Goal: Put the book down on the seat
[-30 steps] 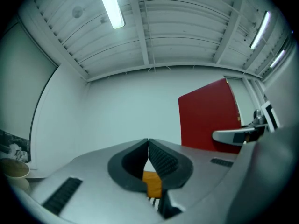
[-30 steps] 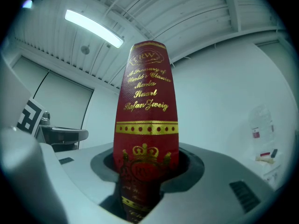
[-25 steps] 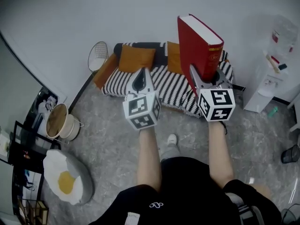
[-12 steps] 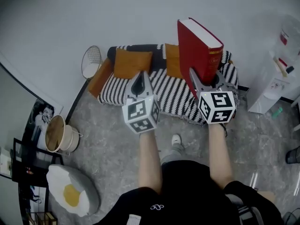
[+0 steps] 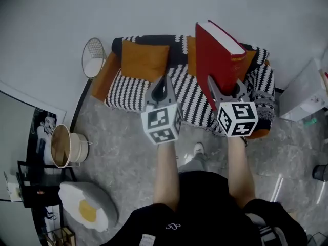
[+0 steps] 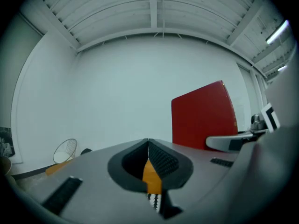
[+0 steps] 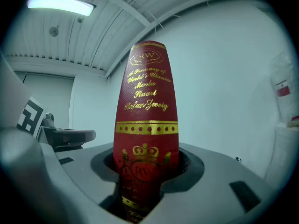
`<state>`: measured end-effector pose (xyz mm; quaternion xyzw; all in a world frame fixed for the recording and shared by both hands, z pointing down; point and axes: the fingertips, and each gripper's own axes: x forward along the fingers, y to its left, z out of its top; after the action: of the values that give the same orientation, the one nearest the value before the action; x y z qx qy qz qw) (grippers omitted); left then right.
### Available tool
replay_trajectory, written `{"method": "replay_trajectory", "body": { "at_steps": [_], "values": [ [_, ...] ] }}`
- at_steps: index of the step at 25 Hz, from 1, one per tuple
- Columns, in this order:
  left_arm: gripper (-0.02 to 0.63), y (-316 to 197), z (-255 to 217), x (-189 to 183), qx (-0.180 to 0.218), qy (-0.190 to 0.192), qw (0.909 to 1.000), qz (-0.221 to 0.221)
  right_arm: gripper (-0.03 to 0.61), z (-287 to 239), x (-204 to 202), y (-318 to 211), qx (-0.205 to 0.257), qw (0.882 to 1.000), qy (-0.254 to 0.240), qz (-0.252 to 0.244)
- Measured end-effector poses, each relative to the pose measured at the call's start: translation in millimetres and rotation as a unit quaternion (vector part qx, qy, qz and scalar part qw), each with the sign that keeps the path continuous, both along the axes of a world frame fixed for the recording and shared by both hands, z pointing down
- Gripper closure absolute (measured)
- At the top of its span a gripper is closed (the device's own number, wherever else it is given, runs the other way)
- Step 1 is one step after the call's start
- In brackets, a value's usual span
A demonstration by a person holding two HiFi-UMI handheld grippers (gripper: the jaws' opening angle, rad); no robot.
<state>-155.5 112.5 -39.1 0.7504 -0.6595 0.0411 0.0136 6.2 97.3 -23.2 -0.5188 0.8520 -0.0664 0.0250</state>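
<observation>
A thick red book (image 5: pixel 215 60) with gold print on its spine (image 7: pixel 147 115) stands upright in my right gripper (image 5: pixel 225 87), whose jaws are shut on its lower end. It hangs above the right part of the black-and-white striped sofa seat (image 5: pixel 130 88). My left gripper (image 5: pixel 163 83) is shut and holds nothing; it hovers over the seat's middle, left of the book. In the left gripper view the jaw tips (image 6: pixel 148 146) meet, with an orange cushion (image 5: pixel 144 60) beyond them and the book (image 6: pixel 203 115) to the right.
A second orange cushion (image 5: pixel 190 55) sits behind the book. A wire basket (image 5: pixel 93 56) stands left of the sofa, a white cabinet (image 5: pixel 307 94) to its right. A round tub (image 5: pixel 61 145) and an egg-shaped cushion (image 5: pixel 87 209) lie on the floor at left.
Both grippers have moved toward the sofa, which now sits lower and closer under them. The book stays upright in the right gripper. The left gripper stays shut.
</observation>
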Motion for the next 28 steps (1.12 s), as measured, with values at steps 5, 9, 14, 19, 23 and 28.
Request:
{"method": "replay_trajectory", "body": {
  "at_steps": [5,9,14,19,23,28],
  "values": [
    [0.601,-70.0,26.5,-22.6,-0.034,0.002,0.9994,0.005,0.367,20.5,-24.7,-71.4,-0.028,1.0,0.003,0.0],
    [0.601,-112.2,34.6,-40.5,-0.043,0.005,0.999,0.008,0.367,26.0,-36.7,-114.6,-0.036,0.999,-0.001,0.01],
    [0.601,-151.7,36.5,-50.6,-0.043,0.019,0.9987,0.021,0.367,25.0,-51.8,-148.6,-0.036,0.999,0.017,0.013],
    [0.601,-181.9,27.8,-53.7,-0.029,0.044,0.998,0.036,0.367,5.9,-53.9,-174.6,-0.019,0.999,0.031,0.024],
    [0.601,-193.9,19.2,-59.6,-0.011,0.063,0.9971,0.042,0.367,-5.8,-59.6,-180.7,-0.008,0.999,0.041,0.025],
    [0.601,-208.7,18.7,-65.8,-0.005,0.086,0.995,0.049,0.367,-16.0,-49.9,-188.7,-0.006,0.997,0.053,0.047]
  ]
}}
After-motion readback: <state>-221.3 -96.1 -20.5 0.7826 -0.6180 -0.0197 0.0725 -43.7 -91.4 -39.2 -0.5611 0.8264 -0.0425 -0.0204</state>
